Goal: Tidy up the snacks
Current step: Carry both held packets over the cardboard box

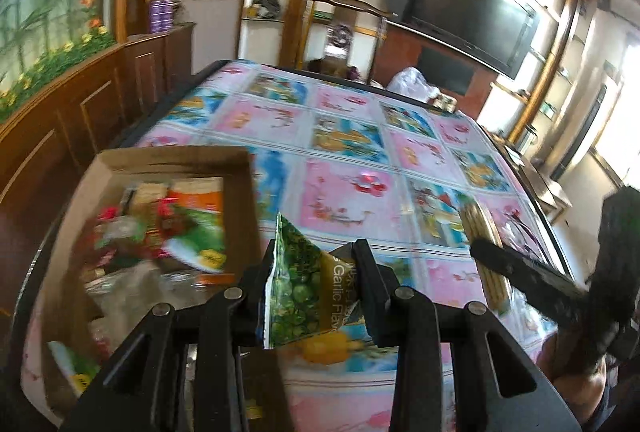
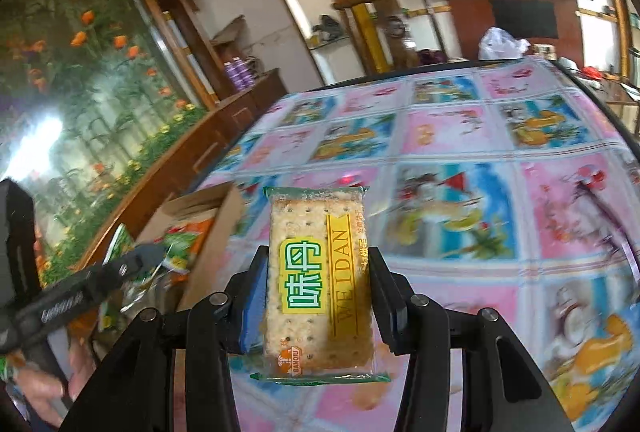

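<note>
A flowered cloth covers the table (image 1: 344, 136), with a cardboard box (image 1: 160, 160) of snacks at its left edge. The left gripper (image 1: 316, 264) has its jaws clamped on a green pea packet (image 1: 300, 284) beside the box; the right gripper (image 2: 320, 272) grips a cracker pack (image 2: 316, 280) above the cloth.

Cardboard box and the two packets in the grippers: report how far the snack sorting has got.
Done: the cardboard box already holds a jumble of snack packs. In hand: the left gripper is shut on a green pea packet just right of the box, and the right gripper is shut on a cracker packet above the tablecloth. Left: both packets are not yet in the box; no other loose snacks show.
</note>
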The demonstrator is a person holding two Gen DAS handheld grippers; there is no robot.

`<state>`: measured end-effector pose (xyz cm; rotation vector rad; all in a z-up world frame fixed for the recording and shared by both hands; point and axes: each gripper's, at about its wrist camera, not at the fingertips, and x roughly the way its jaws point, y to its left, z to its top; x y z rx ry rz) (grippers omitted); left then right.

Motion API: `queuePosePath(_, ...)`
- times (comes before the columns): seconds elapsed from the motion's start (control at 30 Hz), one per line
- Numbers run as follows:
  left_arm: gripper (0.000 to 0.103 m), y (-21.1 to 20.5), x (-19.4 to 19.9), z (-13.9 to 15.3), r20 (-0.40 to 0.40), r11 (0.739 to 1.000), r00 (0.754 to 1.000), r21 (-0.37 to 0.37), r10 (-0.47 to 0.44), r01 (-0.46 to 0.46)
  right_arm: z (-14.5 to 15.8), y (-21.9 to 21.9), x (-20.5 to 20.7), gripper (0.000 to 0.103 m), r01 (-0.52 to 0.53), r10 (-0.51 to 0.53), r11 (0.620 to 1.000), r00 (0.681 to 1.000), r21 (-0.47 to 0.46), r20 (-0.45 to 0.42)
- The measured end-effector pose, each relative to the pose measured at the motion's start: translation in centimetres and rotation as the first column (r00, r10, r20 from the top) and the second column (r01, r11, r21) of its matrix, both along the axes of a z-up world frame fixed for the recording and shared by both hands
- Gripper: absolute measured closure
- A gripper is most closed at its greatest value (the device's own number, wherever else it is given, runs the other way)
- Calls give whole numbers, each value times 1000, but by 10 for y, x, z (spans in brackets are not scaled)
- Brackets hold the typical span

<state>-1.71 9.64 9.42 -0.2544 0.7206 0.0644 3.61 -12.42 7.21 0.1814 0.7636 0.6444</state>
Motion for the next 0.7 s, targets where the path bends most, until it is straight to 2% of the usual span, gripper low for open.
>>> queuePosePath(0.2, 69, 52, -25, -3, -9, 995, 995, -17, 95, -95, -2, 44, -25, 52, -110, 110, 994, 994, 19, 15)
queuePosePath(0.43, 69, 91, -43, -19, -33, 986, 986, -15, 163, -164, -7, 104, -50, 52, -253, 254, 967, 967, 30, -13)
queuePosePath(0.7, 69, 109, -49, -38, -51, 987, 987, -34, 155, -157, -16, 147, -46, 52, -297, 298, 955, 952, 29, -70)
